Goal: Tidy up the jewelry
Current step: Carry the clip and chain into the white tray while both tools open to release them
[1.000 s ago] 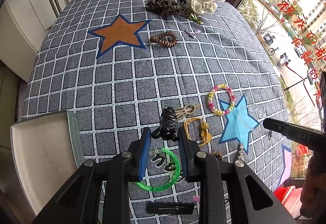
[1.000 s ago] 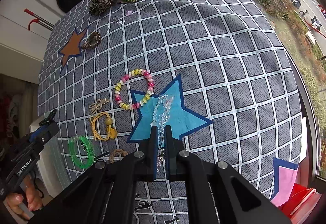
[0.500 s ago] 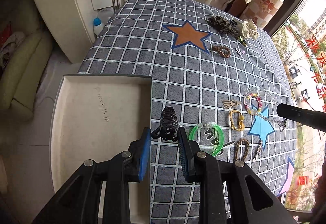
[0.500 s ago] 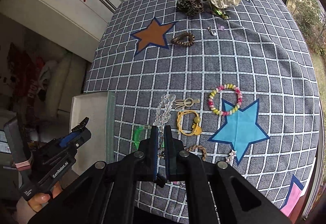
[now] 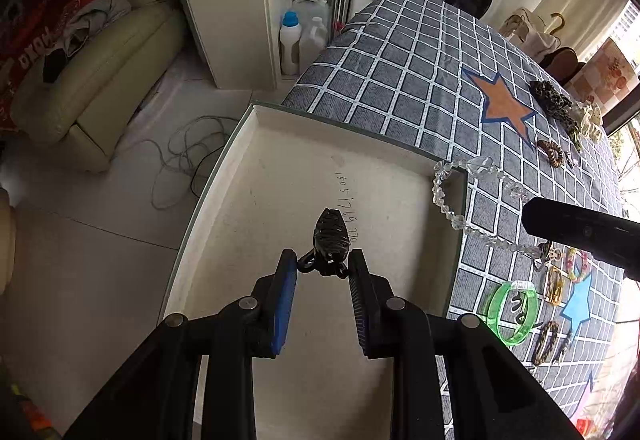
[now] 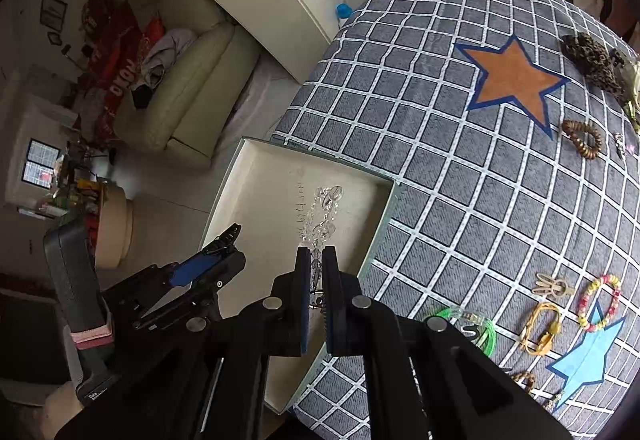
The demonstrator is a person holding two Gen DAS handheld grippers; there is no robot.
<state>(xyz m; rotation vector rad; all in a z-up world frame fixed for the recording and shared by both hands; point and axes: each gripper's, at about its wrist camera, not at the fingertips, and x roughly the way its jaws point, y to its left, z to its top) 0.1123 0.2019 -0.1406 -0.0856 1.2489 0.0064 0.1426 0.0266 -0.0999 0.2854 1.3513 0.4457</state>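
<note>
above the empty box [image 5: 248, 175], left gripper [image 5: 323, 267] clamps a black clip [image 5: 330, 236]; right gripper [image 6: 317, 264] pinches a crystal bracelet [image 6: 322, 215]. neither is released yet. other pieces, including a green bangle [image 5: 514, 310], remain on the cloth [image 6: 440, 143].

Table, grey checked cloth [image 6: 440, 167] with stars. At one edge: shallow white box [image 6: 260, 199]. Opposite corner: green bangle [image 5: 514, 310], yellow ring [image 6: 540, 328], pastel bead bracelet [image 6: 600, 302].

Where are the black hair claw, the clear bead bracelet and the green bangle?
black hair claw [image 5: 330, 236]: left wrist view, on its ribbed body.
clear bead bracelet [image 5: 480, 164]: left wrist view, on a large bead.
green bangle [image 5: 496, 310]: left wrist view, on its left rim.
</note>
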